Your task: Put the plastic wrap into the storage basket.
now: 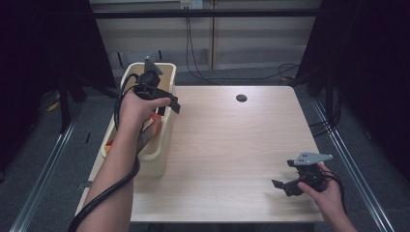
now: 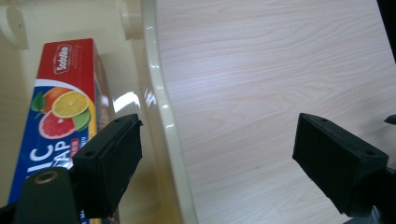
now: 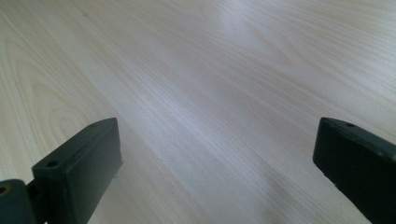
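Observation:
A cream plastic bin (image 1: pixel 162 145) stands along the table's left edge. Inside it lies a long red and blue box of cling wrap (image 1: pixel 149 129) with citrus fruit printed on it (image 2: pixel 56 102). My left gripper (image 1: pixel 167 107) hangs open above the bin's right rim (image 2: pixel 161 112), one jaw over the box and the other over the tabletop, with nothing between them. My right gripper (image 1: pixel 286 186) is open low over the wood at the front right, its jaws wide apart (image 3: pixel 215 168) and empty.
The light wooden table (image 1: pixel 232 145) has a round cable hole (image 1: pixel 241 98) near its back edge. Cables run along the floor behind the table. Metal rails flank the table on both sides.

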Available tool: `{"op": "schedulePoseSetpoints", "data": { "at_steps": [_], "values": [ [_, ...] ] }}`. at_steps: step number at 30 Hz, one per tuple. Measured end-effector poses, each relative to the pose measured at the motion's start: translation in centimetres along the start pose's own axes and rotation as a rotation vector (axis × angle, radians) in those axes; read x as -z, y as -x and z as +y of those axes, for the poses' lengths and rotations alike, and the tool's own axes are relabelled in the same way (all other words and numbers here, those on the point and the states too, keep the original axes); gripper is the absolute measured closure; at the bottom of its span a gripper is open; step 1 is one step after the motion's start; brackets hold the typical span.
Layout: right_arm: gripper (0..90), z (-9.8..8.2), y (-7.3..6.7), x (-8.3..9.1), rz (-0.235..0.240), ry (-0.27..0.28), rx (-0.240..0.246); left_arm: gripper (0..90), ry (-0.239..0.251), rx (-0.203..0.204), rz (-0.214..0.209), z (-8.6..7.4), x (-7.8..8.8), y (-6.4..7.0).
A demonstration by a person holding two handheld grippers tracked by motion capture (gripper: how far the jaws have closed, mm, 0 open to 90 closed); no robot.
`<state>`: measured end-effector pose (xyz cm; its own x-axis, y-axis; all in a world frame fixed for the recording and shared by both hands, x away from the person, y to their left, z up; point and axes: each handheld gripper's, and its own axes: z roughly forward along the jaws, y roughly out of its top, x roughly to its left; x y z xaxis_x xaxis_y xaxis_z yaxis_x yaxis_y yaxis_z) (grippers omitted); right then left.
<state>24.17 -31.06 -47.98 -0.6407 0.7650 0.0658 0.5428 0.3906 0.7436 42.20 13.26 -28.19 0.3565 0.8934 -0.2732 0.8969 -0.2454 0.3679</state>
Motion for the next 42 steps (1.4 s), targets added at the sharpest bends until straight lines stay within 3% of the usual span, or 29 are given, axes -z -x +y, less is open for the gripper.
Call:
{"op": "schedulePoseSetpoints", "data": {
  "at_steps": [26, 35, 42],
  "values": [
    [0.9, 0.1, -0.2, 0.0, 0.009, -0.002, 0.014, 14.4, -0.017, -0.082, -0.07, 0.0, -1.6, 2.6],
    [1.0, 0.1, -0.2, -0.1, 0.008, -0.005, 0.011, 14.3, -0.023, -0.103, -0.118, -0.2, -2.7, 3.4],
    [0.9, 0.1, -0.2, 0.0, 0.01, -0.003, 0.007, 14.3, -0.033, -0.128, -0.125, -0.3, -3.9, 4.2]
  ]
}}
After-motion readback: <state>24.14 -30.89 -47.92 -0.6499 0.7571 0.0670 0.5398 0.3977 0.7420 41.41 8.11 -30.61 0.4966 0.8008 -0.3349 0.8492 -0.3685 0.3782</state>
